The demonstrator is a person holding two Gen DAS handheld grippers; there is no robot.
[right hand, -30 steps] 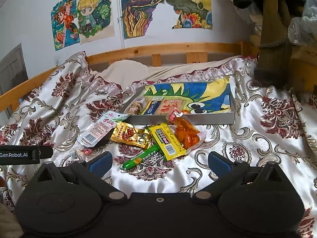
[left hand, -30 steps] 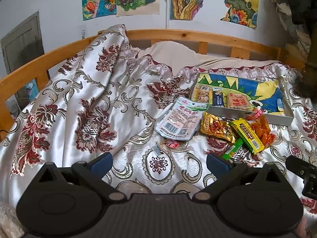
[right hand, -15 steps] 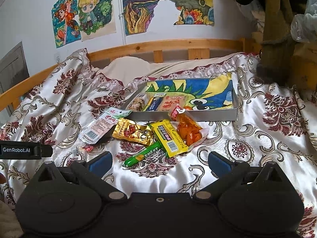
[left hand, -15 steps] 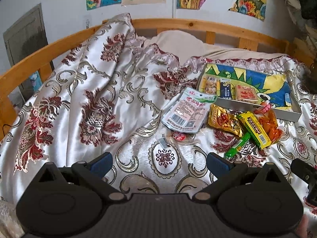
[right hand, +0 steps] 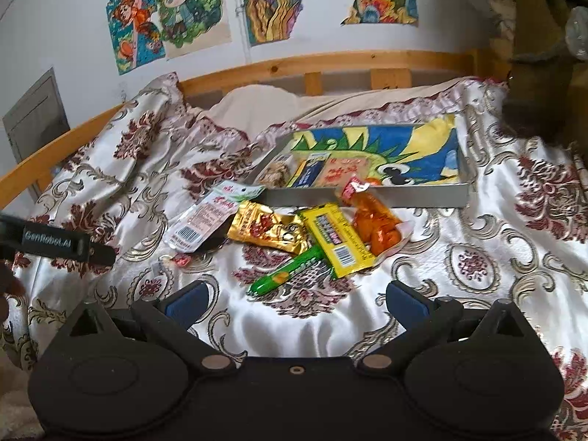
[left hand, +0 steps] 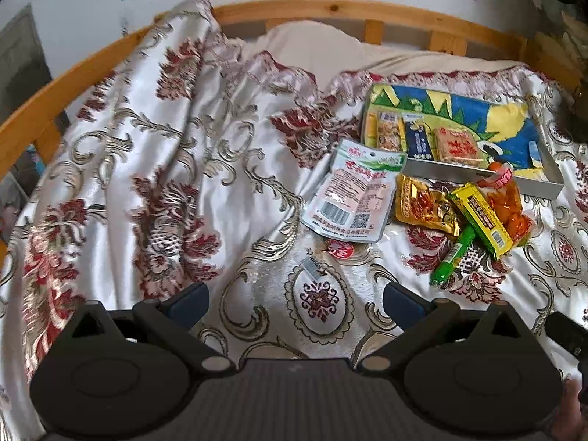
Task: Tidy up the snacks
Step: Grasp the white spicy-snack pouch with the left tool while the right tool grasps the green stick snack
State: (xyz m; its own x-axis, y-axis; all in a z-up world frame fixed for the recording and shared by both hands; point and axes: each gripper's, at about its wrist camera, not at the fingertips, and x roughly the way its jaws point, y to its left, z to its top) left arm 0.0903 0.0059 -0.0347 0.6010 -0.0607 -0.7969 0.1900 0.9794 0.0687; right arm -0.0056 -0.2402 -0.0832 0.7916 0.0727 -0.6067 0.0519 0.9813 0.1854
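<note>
Left gripper (left hand: 296,299): jaws spread wide, nothing held, hovering over the patterned bedspread (left hand: 154,169). Right gripper (right hand: 296,299): likewise wide apart and holding nothing. Tray (right hand: 371,198) sits at the far right of the bed with 3 packets inside at its left end. Just near of it lie the white pouch (right hand: 205,220), gold packet (right hand: 268,229), yellow bar (right hand: 340,242), orange bag (right hand: 375,220) and green stick (right hand: 284,272), overlapping.

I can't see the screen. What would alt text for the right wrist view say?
An open gripper hovers over a patterned bedspread strewn with snack packets: white, gold, yellow, orange and a green stick. Behind them a tray holds three more snacks.
</note>
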